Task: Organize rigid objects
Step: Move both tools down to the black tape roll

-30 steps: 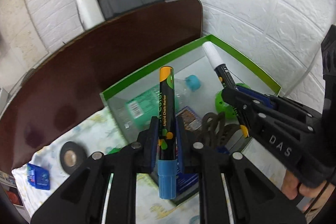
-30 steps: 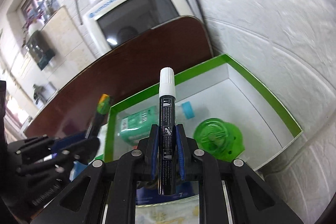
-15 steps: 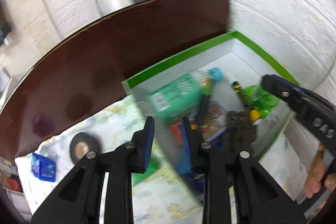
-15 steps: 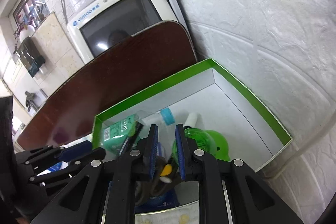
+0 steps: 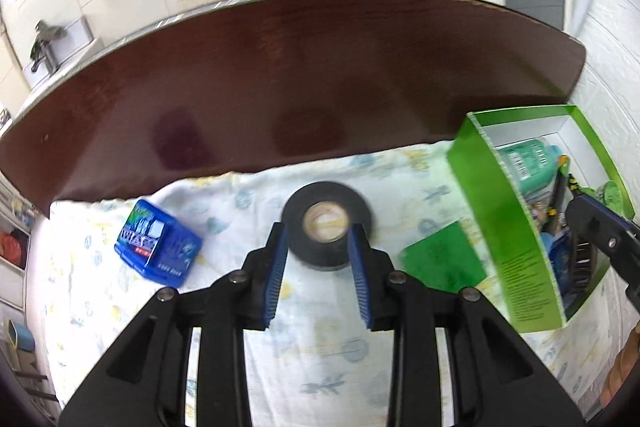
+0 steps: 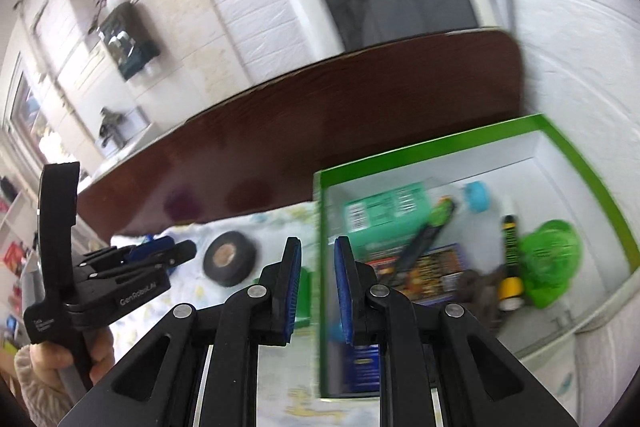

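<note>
A black tape roll (image 5: pixel 328 195) lies flat on the patterned cloth (image 5: pixel 328 359), just beyond my left gripper (image 5: pixel 317 231). Its jaws are opening, and the pads stand to either side of the roll's near edge without pressing on it. The roll (image 6: pixel 230 259) also shows in the right wrist view, beside the left gripper (image 6: pixel 176 251). My right gripper (image 6: pixel 317 243) is shut and empty, over the near left wall of the green box (image 6: pixel 440 143). Inside the box lie the orange-tipped marker (image 6: pixel 432 231) and the white-tipped marker (image 6: pixel 509 259).
A blue case (image 5: pixel 156 253) lies on the cloth to the left of the roll, and a green card (image 5: pixel 444 261) to its right. The box also holds a teal bottle (image 6: pixel 384 219) and a green round thing (image 6: pixel 552 267). A dark wooden board (image 5: pixel 304 75) rises behind.
Both markers left the jaws and now lie in the green box. My left gripper swung left to the tape roll and spread its jaws. My right gripper drew back, shut and empty.
</note>
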Demonstrator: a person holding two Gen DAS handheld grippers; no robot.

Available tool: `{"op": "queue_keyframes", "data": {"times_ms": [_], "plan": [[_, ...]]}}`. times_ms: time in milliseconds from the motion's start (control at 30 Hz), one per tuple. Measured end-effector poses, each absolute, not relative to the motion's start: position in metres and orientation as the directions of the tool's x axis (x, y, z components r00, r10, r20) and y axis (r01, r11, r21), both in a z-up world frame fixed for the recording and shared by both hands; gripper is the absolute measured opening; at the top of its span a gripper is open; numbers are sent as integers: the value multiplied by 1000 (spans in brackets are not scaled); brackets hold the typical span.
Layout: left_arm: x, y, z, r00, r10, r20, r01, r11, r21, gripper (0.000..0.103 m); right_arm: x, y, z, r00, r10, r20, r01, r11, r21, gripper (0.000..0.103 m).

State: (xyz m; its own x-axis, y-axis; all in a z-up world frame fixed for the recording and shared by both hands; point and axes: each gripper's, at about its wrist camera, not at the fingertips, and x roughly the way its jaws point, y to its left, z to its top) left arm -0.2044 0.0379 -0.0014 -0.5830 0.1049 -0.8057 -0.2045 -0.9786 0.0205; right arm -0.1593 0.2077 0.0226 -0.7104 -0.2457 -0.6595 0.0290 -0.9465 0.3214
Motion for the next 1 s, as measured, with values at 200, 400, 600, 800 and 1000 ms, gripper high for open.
{"op": "queue_keyframes", "data": {"times_ms": [200,400,600,800,1000], "plan": [[-216,15,-25,-548,118,-828,-200,-980,-7,29,-183,154,4,-640,-276,-717,70,-950,303,17],[-231,-1,-38,-524,157,-837,-212,-976,-50,29,-209,128,-14,-589,-265,-764,51,-955,292,17],[-248,-5,-45,-508,195,-839,-228,-970,-87,29,-234,114,-31,-547,-247,-800,15,-958,285,18],[-262,-8,-53,-486,230,-843,-243,-962,-122,29,-254,112,-48,-508,-241,-827,-24,-956,293,20],[-267,-9,-55,-486,261,-834,-264,-954,-144,29,-269,108,-62,-475,-260,-841,-24,-951,307,20]]}}
